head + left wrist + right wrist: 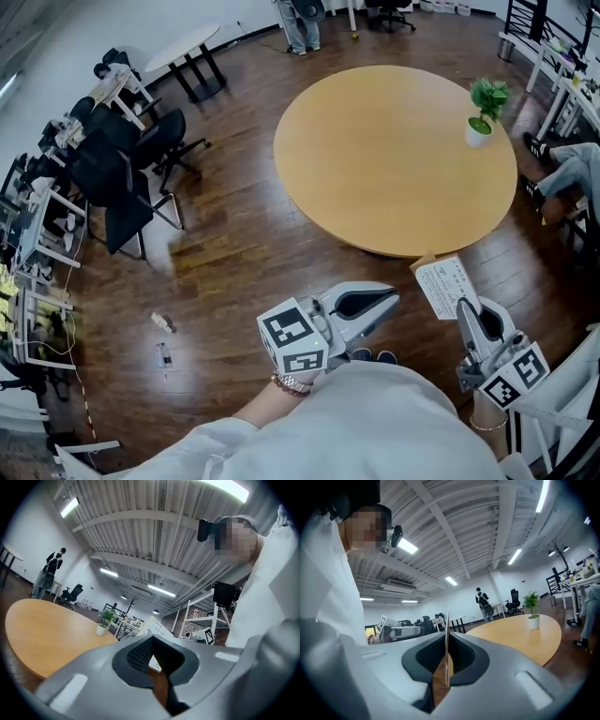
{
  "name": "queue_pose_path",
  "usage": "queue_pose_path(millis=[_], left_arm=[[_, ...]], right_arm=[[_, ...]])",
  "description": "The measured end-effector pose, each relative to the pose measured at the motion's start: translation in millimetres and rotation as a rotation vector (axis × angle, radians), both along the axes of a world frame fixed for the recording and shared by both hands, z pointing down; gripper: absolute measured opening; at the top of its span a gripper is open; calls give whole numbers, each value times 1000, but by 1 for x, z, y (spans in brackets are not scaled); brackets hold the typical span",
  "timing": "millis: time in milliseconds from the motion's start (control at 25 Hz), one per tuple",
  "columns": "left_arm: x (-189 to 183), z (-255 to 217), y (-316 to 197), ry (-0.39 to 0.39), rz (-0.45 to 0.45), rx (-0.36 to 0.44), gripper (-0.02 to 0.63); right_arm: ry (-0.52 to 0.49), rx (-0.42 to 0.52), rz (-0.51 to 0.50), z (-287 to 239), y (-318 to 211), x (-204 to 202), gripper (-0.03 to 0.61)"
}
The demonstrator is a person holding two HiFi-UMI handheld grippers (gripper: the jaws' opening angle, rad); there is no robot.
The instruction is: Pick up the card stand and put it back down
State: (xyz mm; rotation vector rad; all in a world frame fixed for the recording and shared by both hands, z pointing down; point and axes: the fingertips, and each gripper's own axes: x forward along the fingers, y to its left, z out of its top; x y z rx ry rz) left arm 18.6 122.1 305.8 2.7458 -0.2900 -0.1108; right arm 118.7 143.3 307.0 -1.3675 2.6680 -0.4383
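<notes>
The card stand is a white printed card on a thin brown base. It hangs in the air just off the near edge of the round wooden table. My right gripper is shut on its lower edge, and in the right gripper view the card stands edge-on between the pressed pads. My left gripper is held to the left of it at about the same height, shut and empty. In the left gripper view the card shows beyond the closed jaw tips. A small potted plant stands on the table's far right.
Black office chairs and cluttered desks line the left side. A person stands at the far end of the room; a seated person's legs show at the right. Two small items lie on the wooden floor.
</notes>
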Motion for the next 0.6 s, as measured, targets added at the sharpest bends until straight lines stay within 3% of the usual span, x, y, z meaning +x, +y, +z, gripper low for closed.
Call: queue_pose_path(millis=[240, 400, 600], left_arm=[[5, 16, 17, -66, 26, -4, 0], [15, 12, 24, -45, 55, 20, 0], [15, 14, 23, -44, 41, -4, 0]], right_arm=[[-20, 1, -6, 1, 1, 7, 20], [-22, 1, -13, -1, 1, 11, 20], [-16, 11, -27, -3, 5, 7, 20]])
